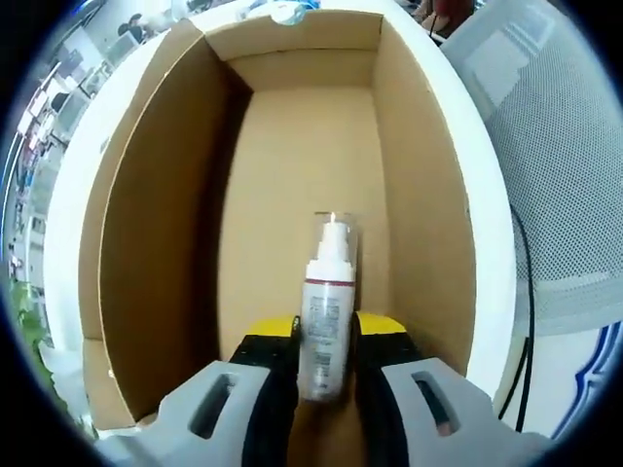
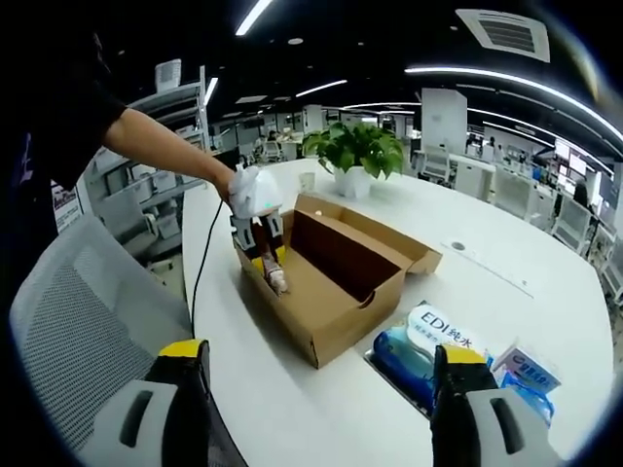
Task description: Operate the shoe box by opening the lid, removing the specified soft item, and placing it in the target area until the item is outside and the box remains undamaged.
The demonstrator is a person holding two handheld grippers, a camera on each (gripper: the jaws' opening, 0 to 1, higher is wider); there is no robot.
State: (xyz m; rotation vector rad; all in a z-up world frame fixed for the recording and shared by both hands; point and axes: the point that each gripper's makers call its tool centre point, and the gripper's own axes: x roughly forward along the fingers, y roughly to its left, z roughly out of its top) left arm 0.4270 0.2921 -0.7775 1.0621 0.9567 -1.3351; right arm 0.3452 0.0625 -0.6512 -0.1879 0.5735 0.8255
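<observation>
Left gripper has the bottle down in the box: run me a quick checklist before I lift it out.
1. Lid open: ok, the shoe box flap lies folded back.
2. Grip: ok, left gripper jaws close on the bottle.
3. Bottle clear of the box walls: ok.
4. Right gripper out of the way: ok, open, well off the box.
5. Landing spot: cannot tell; packets lie beside the box on the table.
</observation>
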